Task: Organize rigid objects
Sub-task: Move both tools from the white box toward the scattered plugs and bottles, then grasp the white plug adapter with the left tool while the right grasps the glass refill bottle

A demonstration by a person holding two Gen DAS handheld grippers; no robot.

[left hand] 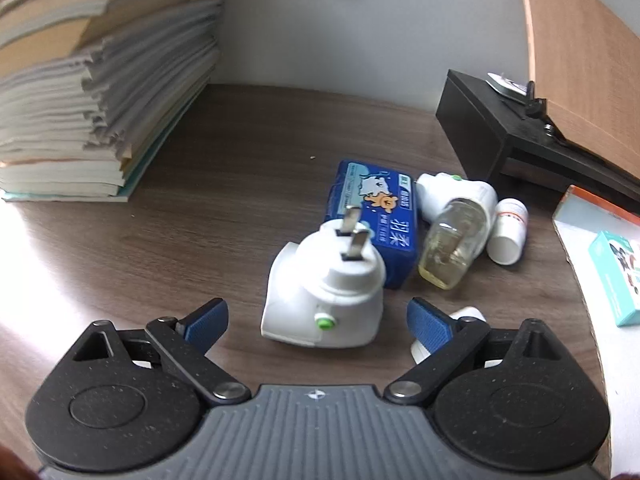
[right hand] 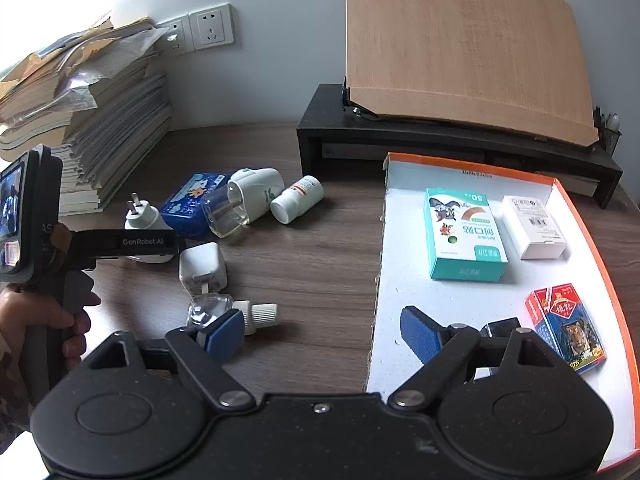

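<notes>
Your left claw (left hand: 318,322) stands wide apart, low over the table (left hand: 224,168), with the white plug-in heater (left hand: 320,292) lying between its blue pads (left hand: 208,326) but not touched by either; its two prongs point up and away from you, and a green button shows on its near face. Just behind it lies a blue pack (left hand: 378,216) with a cartoon and Chinese writing too blurred to read; a second heater (left hand: 460,204) with a clear bottle screwed in leans beside the pack, and a small white pill bottle (left hand: 508,232) lies touching that. A stack of books (left hand: 80,112) fills the far left.

Your right claw (right hand: 322,338) is also apart and empty, straddling the edge of the white tray (right hand: 404,264) with the orange rim; its left pad sits over the table next to a clear bottle (right hand: 212,308) with a white cap, and a white charger (right hand: 202,266) lies just beyond that. In the tray you have a teal box (right hand: 464,236) printed "50" with a cartoon, a white box (right hand: 534,228), and a deck of cards (right hand: 564,326) marked "975". From this side your left tool's arm reads "GenRobot.AI"; your hand (right hand: 60,320) grips its handle.
</notes>
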